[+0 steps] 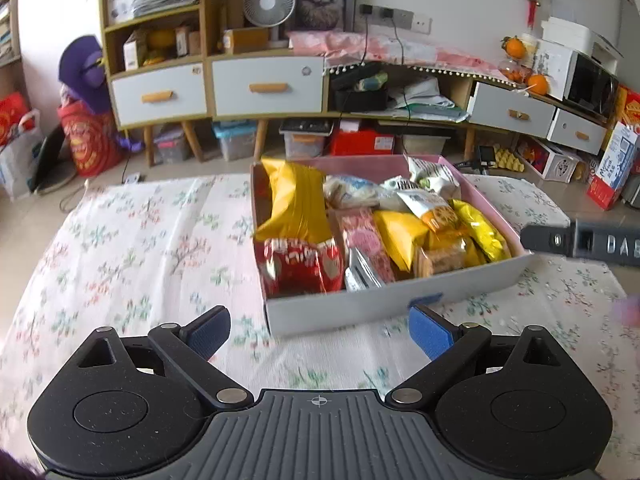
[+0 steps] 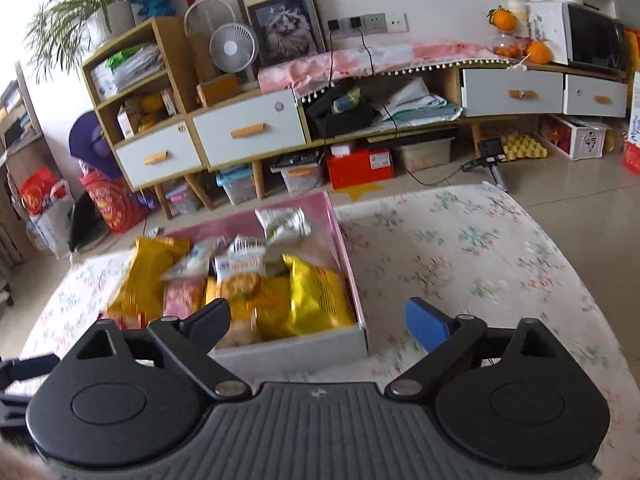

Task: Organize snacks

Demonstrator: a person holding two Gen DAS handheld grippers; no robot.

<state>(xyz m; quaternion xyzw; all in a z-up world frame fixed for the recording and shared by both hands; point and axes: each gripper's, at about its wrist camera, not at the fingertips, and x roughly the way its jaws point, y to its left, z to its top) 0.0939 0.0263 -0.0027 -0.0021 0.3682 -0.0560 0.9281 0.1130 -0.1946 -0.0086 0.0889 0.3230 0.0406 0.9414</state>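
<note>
Shallow cardboard box (image 1: 384,300), pink inside, white outside, sits on the floral tablecloth (image 1: 132,248), packed with snacks: tall yellow bag (image 1: 294,200) at far left, red packet (image 1: 302,266) near left, pink packet (image 1: 364,240) middle, yellow bags (image 1: 478,230) right, white-green packets (image 1: 434,176) at far end. Left gripper (image 1: 318,332) jaws spread wide, nothing between them, just short of the box's near wall. Right gripper (image 2: 318,326) jaws also spread wide, empty, hovering over the box's near right corner (image 2: 360,336). Right gripper's finger shows at right edge of left view. White-drawer cabinet (image 2: 248,132) beyond table.
</note>
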